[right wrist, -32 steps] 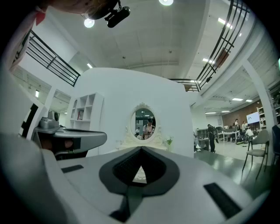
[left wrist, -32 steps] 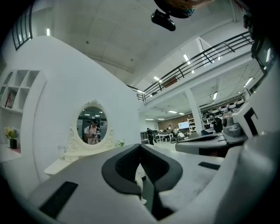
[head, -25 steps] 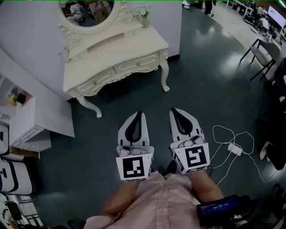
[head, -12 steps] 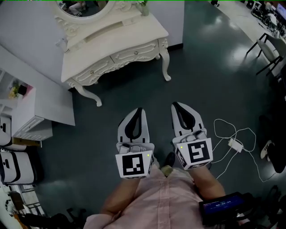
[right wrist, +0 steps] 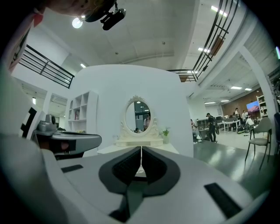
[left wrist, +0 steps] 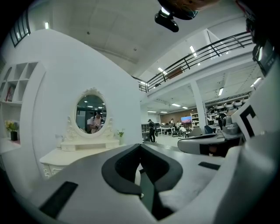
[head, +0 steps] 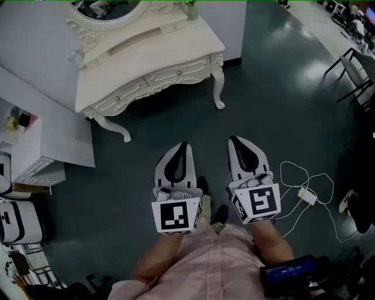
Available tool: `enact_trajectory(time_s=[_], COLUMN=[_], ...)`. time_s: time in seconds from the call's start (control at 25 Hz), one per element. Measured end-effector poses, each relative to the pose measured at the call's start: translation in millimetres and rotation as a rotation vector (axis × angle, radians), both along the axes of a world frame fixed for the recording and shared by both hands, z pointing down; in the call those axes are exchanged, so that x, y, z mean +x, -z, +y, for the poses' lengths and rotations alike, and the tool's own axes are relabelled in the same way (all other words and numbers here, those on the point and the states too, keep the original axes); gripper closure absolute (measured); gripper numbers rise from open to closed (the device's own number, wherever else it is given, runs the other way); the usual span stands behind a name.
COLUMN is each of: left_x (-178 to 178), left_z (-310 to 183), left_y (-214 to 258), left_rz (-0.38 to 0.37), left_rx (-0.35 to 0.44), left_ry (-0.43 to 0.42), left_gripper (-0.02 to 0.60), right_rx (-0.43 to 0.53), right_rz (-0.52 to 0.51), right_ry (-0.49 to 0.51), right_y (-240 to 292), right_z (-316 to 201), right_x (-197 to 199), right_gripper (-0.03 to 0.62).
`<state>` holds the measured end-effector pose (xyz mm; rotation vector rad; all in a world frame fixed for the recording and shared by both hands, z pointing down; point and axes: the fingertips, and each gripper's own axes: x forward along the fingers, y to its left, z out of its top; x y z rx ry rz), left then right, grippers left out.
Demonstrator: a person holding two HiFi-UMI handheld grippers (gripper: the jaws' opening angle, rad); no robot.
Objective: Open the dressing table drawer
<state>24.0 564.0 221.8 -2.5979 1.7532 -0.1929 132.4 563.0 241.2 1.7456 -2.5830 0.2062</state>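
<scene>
The cream dressing table (head: 146,44) stands against the white wall at the top of the head view, with an oval mirror (head: 108,7) on it. Two carved drawers run along its front, the left drawer (head: 120,97) and the right drawer (head: 177,72), both closed. My left gripper (head: 183,145) and right gripper (head: 234,140) hover side by side over the dark floor, well short of the table. Both point toward it, each with its jaws together and nothing between them. The left gripper view shows the table (left wrist: 74,153) at lower left; the right gripper view shows it (right wrist: 124,148) straight ahead.
A white shelf unit (head: 35,153) stands left of the table. A white cable with an adapter (head: 306,193) lies on the floor at right. A chair (head: 357,61) is at the far right. My shoes (head: 220,213) show between the grippers. People stand far back in the hall.
The view has shifted toward the table, which now sits slightly further left in the frame. Both grippers have moved along with me, still side by side and shut.
</scene>
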Motion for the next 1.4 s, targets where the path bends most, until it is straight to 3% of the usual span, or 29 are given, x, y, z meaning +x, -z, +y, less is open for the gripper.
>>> enact_trajectory(time_s=[0.44,0.8,1.08,1.4], left_x=[-42,-60,-61,-45], left_z=[-127,-190,-209,-288], left_y=[9,31,21,-3], left_rz=[0.035,0.064,0.031,0.028], left_rx=[0.03,0.088,0.063,0.01], left_ry=[-0.006,-0.031,-0.043,-0.032], left_gripper=[0.56,0.56,0.56,0.56], right_rx=[0.016,0.072,0.067,0.016], right_rz=[0.021,0.01,0.01,0.013], right_ry=[0.019,0.006,-0.011,-0.007], right_y=[8,30,30,3], right_z=[-122,-187,-206,-283], right_x=[-47,-71,-66,-48], right_gripper=[0.574,0.574,0.574,0.574])
